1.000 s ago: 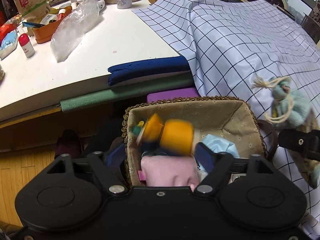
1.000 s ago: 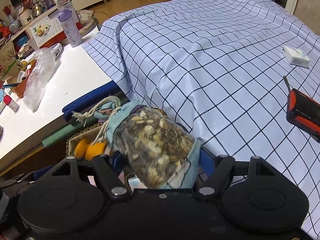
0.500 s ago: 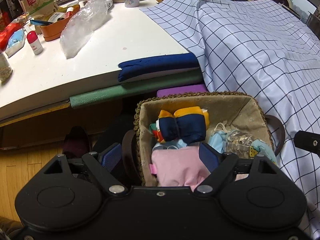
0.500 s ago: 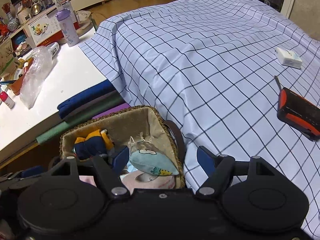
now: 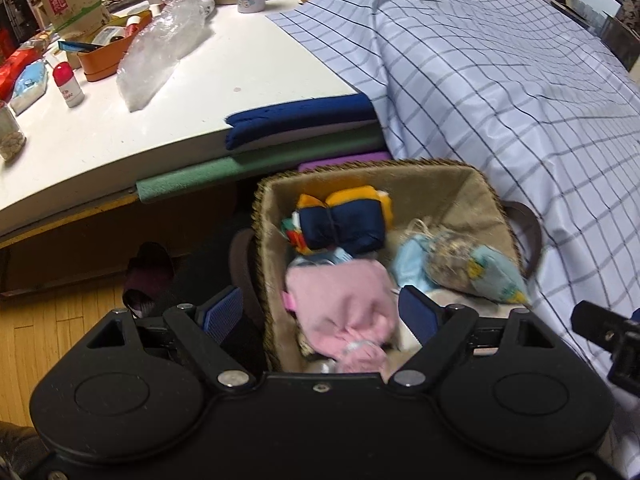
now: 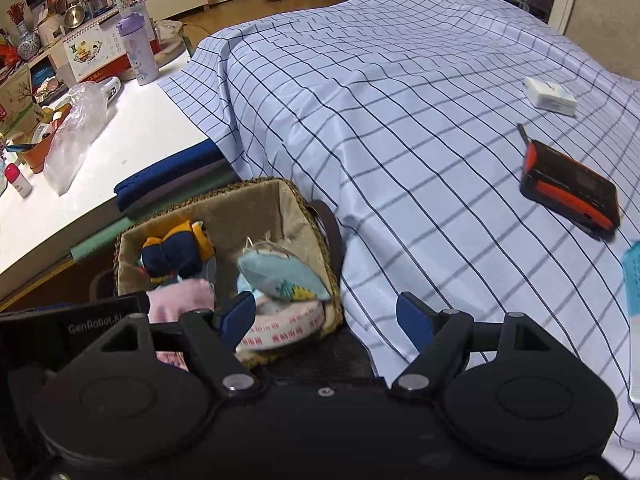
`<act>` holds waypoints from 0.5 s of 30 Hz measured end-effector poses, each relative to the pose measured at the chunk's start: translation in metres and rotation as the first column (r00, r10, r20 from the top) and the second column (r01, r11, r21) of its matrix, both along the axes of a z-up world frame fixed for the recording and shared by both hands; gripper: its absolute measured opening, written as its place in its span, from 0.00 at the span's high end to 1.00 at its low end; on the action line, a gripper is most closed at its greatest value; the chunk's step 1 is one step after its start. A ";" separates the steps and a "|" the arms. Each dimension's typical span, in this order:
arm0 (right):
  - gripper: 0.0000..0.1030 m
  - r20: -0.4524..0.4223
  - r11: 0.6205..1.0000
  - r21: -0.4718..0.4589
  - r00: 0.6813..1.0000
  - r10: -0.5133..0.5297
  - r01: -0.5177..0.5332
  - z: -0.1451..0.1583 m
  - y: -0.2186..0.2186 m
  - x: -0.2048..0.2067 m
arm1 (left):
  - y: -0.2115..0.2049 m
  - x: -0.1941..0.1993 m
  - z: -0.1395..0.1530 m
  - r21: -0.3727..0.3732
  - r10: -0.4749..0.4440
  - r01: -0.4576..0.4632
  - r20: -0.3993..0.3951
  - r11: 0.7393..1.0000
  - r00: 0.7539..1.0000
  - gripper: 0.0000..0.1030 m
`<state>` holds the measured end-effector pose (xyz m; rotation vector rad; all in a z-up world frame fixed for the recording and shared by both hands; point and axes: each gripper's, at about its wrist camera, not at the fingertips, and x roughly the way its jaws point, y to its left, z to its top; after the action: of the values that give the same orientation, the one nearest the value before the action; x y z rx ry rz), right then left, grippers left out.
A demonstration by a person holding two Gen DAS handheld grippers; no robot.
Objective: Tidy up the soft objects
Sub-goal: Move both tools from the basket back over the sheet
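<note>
Checked blue-and-white cloth [image 6: 420, 120] drapes the bed beside the white counter [image 5: 140, 128]. A woven basket [image 5: 480, 184] sits at the bed's edge, holding a navy-and-orange bundle [image 5: 344, 224], a pink pouch [image 5: 340, 296] and a pale blue sachet [image 6: 284, 276]. The left tool [image 5: 322, 312] and right tool [image 6: 326, 314] both hover wide apart, gripping nothing.

The checked cloth [image 6: 400, 128] carries a white box [image 6: 551, 97] and black-orange device [image 6: 570, 192].
</note>
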<state>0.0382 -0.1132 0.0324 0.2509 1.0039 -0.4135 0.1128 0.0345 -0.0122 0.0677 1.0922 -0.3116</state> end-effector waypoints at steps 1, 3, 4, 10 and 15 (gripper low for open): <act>0.25 0.002 1.000 0.004 1.000 -0.002 0.002 0.001 -0.001 -0.005 | -0.002 -0.004 0.001 -0.002 -0.009 0.009 -0.002 1.000 1.000 0.21; 0.25 0.007 1.000 0.011 1.000 -0.010 0.010 0.002 -0.004 -0.015 | -0.007 -0.012 0.005 0.000 -0.028 0.028 0.000 1.000 1.000 0.21; 0.24 0.011 1.000 0.012 1.000 -0.016 0.016 0.004 -0.006 -0.022 | -0.010 -0.016 0.006 0.001 -0.038 0.038 0.002 0.999 0.999 0.21; 0.19 0.043 0.998 0.007 0.997 -0.060 0.060 0.012 -0.021 -0.064 | -0.027 -0.042 0.010 0.004 -0.093 0.093 -0.009 0.996 0.996 0.19; 0.13 0.044 0.994 -0.046 0.994 -0.095 0.097 0.016 -0.029 -0.097 | -0.040 -0.064 0.010 0.013 -0.149 0.149 -0.013 0.989 0.989 0.18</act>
<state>-0.0589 -0.1420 0.0487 0.2641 0.9417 -0.5179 0.0483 -0.0057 -0.0021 0.1608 1.1034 -0.4391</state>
